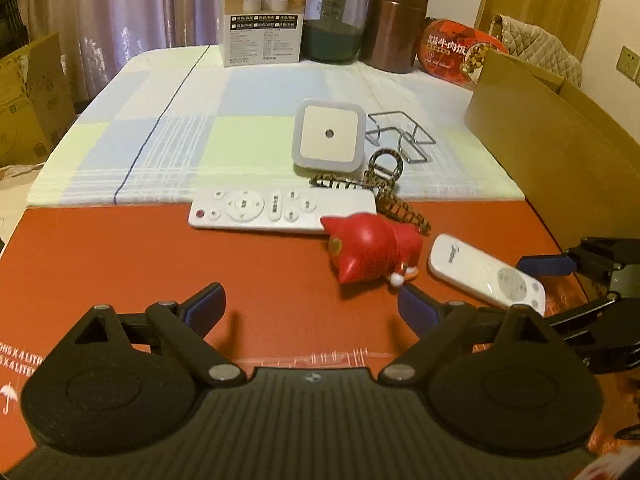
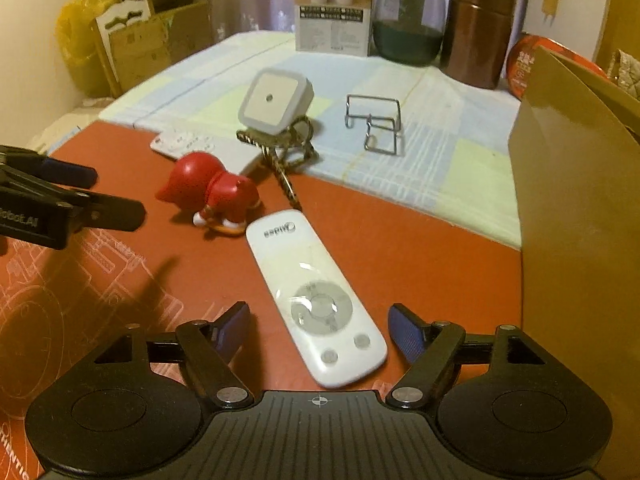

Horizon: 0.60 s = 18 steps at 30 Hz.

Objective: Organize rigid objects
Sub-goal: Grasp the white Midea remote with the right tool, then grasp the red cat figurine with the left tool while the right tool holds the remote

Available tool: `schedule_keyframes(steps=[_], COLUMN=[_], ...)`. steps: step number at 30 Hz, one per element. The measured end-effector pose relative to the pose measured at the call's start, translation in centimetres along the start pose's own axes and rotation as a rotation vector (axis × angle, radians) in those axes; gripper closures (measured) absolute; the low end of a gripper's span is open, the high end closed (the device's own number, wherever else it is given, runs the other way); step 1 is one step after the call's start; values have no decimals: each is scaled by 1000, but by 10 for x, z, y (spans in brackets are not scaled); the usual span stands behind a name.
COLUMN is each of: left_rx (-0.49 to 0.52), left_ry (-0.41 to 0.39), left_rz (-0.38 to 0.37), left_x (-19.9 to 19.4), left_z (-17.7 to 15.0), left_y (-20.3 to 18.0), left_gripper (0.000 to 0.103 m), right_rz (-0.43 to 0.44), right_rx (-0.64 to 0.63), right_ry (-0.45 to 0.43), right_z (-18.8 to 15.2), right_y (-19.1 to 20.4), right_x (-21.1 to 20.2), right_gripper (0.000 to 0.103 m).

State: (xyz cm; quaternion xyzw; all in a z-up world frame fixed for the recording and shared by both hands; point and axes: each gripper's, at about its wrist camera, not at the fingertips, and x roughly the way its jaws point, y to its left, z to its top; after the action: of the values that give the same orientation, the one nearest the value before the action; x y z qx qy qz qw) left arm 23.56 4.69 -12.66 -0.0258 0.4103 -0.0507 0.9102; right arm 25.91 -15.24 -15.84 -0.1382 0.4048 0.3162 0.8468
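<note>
Remotes: long white remote [image 1: 280, 211] lies across the red surface [image 1: 120, 264] edge; small white remote [image 2: 316, 300] lies just before the right claw [image 2: 320, 334].
Red cat figure [image 1: 372, 252]: between both remotes.
Left claw [image 1: 310, 304]: spread, empty.
Right claw: spread, nothing pinched.

You're seeing, lower centre of the right wrist frame, the small remote [image 2: 316, 300]; cat figurine [image 2: 212, 194] lying upper left of it, keychain [image 2: 280, 152], night light [image 2: 274, 102] sitting behind, wire rack [image 2: 376, 124] sitting right.
</note>
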Motion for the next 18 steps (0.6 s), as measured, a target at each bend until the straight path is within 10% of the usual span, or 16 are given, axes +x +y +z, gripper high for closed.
schedule_keyframes(steps=[5,10,18], left_rx=[-7,13,77], left_ry=[-14,-27,-64], left_rz=[-11,-10,-6], left_x=[3,4,16], left_z=[3,2,2], left_y=[1,-4,-30], left_gripper=[12,12,12], right_rz=[3,-5,-115], right_rx=[1,-4,143], right_ry=[-26,-47,-52], right_z=[6,11,-6], right_y=[-3,-2,-5], right_x=[7,8,-12], right_gripper=[33,65,65])
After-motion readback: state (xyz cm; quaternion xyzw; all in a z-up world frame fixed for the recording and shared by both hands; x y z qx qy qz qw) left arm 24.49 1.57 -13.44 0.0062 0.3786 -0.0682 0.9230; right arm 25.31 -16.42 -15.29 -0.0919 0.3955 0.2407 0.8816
